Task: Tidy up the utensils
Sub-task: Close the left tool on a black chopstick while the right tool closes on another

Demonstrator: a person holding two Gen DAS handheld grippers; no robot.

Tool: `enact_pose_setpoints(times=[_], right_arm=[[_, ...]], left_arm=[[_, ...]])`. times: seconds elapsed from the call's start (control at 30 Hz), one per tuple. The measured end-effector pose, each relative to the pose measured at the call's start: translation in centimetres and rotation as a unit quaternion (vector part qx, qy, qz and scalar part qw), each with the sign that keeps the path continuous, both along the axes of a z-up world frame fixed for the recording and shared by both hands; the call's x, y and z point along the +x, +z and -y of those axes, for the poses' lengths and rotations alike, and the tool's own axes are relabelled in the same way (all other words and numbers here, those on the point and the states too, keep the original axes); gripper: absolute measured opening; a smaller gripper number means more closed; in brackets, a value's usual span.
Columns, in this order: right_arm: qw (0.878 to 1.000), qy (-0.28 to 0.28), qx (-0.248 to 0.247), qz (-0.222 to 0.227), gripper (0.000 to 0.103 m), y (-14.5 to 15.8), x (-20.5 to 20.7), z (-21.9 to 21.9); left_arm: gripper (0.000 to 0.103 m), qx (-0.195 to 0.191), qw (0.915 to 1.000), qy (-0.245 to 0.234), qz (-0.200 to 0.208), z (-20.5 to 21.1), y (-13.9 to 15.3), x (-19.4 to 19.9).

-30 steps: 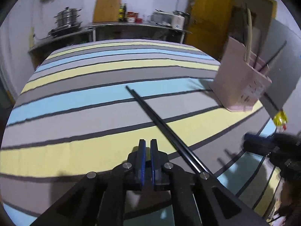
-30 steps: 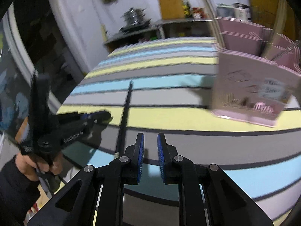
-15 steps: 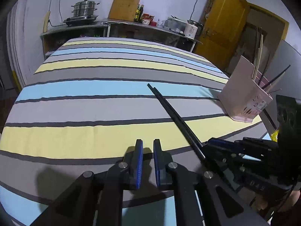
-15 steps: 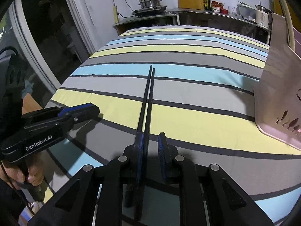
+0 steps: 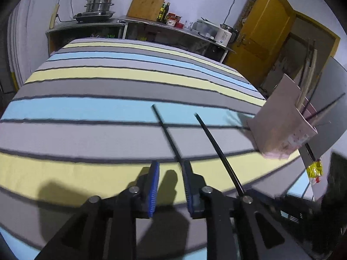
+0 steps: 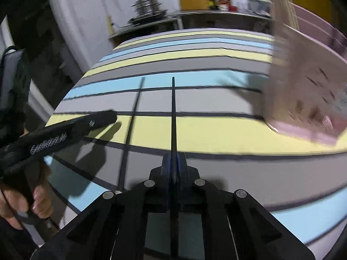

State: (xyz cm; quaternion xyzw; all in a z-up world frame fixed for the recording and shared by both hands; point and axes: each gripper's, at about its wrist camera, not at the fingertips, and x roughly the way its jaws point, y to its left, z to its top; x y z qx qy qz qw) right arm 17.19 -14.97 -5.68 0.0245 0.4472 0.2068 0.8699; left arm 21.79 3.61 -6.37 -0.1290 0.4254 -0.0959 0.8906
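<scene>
Two black chopsticks show over the striped tablecloth (image 5: 86,134). My right gripper (image 6: 173,158) is shut on one chopstick (image 6: 173,112), which points straight ahead; it also shows as the right-hand chopstick (image 5: 216,149). The other chopstick (image 6: 133,112) lies on the cloth to its left and ends at my left gripper's right fingertip (image 5: 169,132). My left gripper (image 5: 171,173) has its jaws opening, with nothing between them; its tip (image 6: 104,118) sits just left of the lying chopstick. A pink utensil holder (image 5: 279,127) stands at the right with several sticks in it.
A hand (image 6: 32,197) grips the left tool's handle at the table's near left corner. Behind the table is a steel counter (image 5: 121,25) with pots, bottles and a cutting board. A yellow door (image 5: 266,32) and a grey panel (image 5: 329,112) stand behind the holder.
My right gripper closed on one chopstick and drew it to the right, away from its mate. The left gripper's jaws spread wider.
</scene>
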Motion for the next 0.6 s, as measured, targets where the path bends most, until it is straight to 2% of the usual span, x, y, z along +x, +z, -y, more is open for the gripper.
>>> enact_pose_setpoints(times=[0.07,0.17,0.2,0.4,0.53,0.6], right_arm=[[1.0,-0.023,0.012,-0.007,0.006,0.0,-0.2,1.2],[0.998,-0.052,0.032,-0.018,0.006,0.0,-0.7,2.8],[0.997,-0.059,0.036,-0.021,0.006,0.0,-0.8,3.2],[0.995,-0.074,0.06,-0.038,0.007,0.0,-2.3,4.9],[0.996,-0.056,0.055,-0.044,0.007,0.2,-2.7,4.8],[0.998,-0.049,0.039,-0.03,0.008,0.7,-2.2,4.4]], left_arm=[[0.023,0.009,0.9999,-0.002,-0.009,1.0,-0.5,1.2],[0.021,0.044,0.9989,-0.016,0.001,2.5,-0.5,1.8],[0.01,0.054,0.9982,-0.026,-0.001,2.9,-0.5,1.7],[0.007,0.065,0.995,-0.076,-0.002,3.4,-0.5,-1.5],[0.007,0.053,0.996,-0.072,-0.009,2.4,-0.5,-3.3],[0.007,0.053,0.9966,-0.063,-0.01,2.0,-0.4,-3.6]])
